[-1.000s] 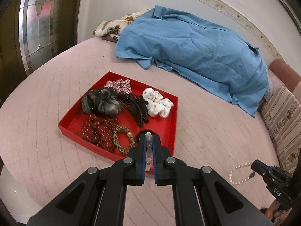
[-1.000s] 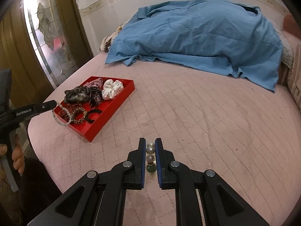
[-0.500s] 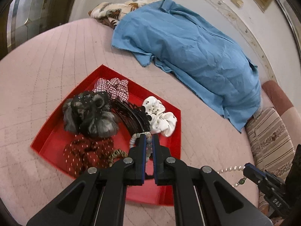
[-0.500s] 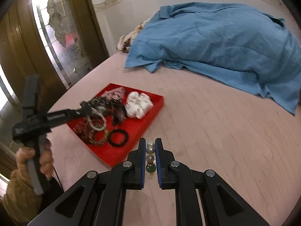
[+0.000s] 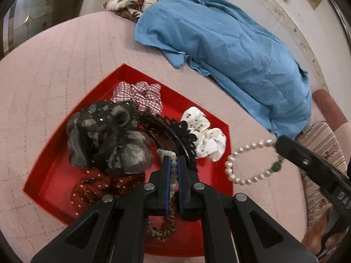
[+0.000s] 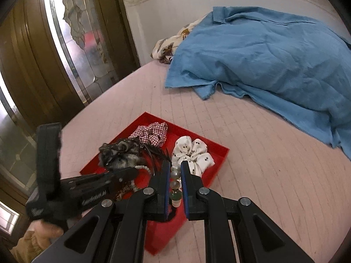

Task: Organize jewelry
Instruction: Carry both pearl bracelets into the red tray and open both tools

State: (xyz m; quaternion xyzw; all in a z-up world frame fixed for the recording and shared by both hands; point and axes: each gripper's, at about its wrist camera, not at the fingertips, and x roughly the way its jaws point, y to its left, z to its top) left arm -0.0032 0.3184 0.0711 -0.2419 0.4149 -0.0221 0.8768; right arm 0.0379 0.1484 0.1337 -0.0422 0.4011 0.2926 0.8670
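Both tongs over red tray (image 5: pixel 92 92) on pink bed. Left tongs (image 5: pixel 173 168) pinch pale green bead bracelet (image 5: pixel 169 153) above tray's near side, next to grey scrunchie (image 5: pixel 109 140). Right tongs (image 6: pixel 175 175) pinch pearl bracelet (image 5: pixel 241 166), its loop hanging just past tray's right edge, near white scrunchie (image 5: pixel 206 135).

You have brought your left gripper (image 5: pixel 173 171) from the near edge of the tray (image 5: pixel 122 71) to over its middle, lower and closer to the scrunchies, its pale bracelet (image 5: pixel 167 152) now hanging above them. Your right gripper (image 6: pixel 175 183), once well off to the side of the tray over the bed, now hangs over the tray's near corner with the pearl bracelet (image 5: pixel 241 160).
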